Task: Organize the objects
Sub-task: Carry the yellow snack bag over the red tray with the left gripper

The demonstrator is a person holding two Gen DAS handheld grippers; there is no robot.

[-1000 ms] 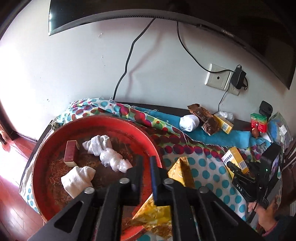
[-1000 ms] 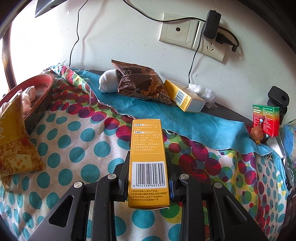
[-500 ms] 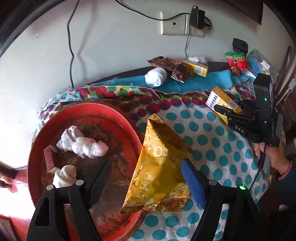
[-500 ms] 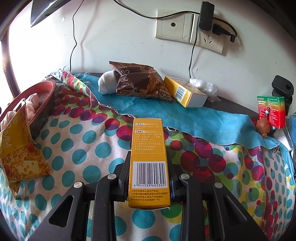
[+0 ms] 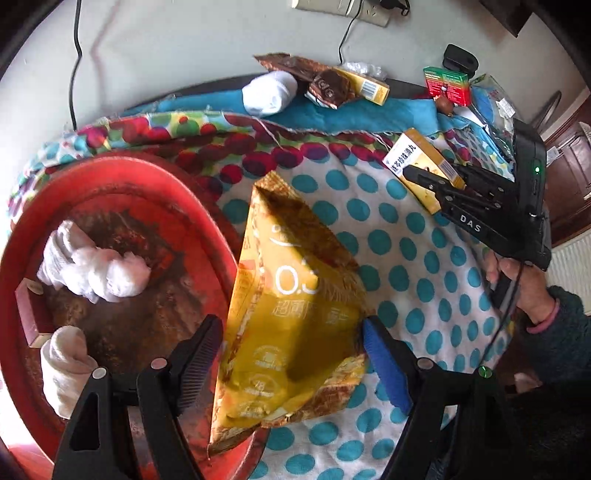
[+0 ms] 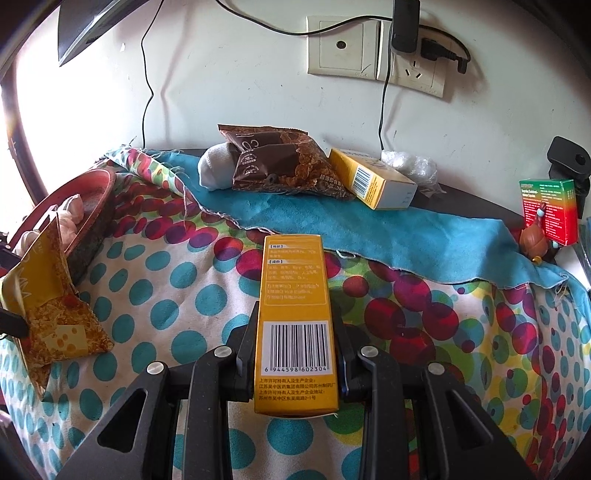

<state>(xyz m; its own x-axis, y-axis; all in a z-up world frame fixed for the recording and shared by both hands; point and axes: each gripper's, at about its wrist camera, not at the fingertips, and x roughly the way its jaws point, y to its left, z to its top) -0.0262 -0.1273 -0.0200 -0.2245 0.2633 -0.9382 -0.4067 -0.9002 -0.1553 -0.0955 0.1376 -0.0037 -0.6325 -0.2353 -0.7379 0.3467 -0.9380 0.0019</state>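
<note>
Polka-dot cloth (image 6: 177,314) covers my worktop: my left gripper (image 5: 291,354) gapes wide around the crinkled yellow snack bag (image 5: 295,317) leaning on the red tray (image 5: 218,229); my right gripper (image 6: 295,354) clamps a yellow barcoded box (image 6: 295,314).

A double wall socket (image 6: 376,50) with a black charger (image 6: 404,26) plugged in sat above the counter (image 6: 476,197). A cable (image 6: 147,99) hung down the wall (image 6: 221,81). A dark screen (image 6: 88,26) showed top left.
</note>
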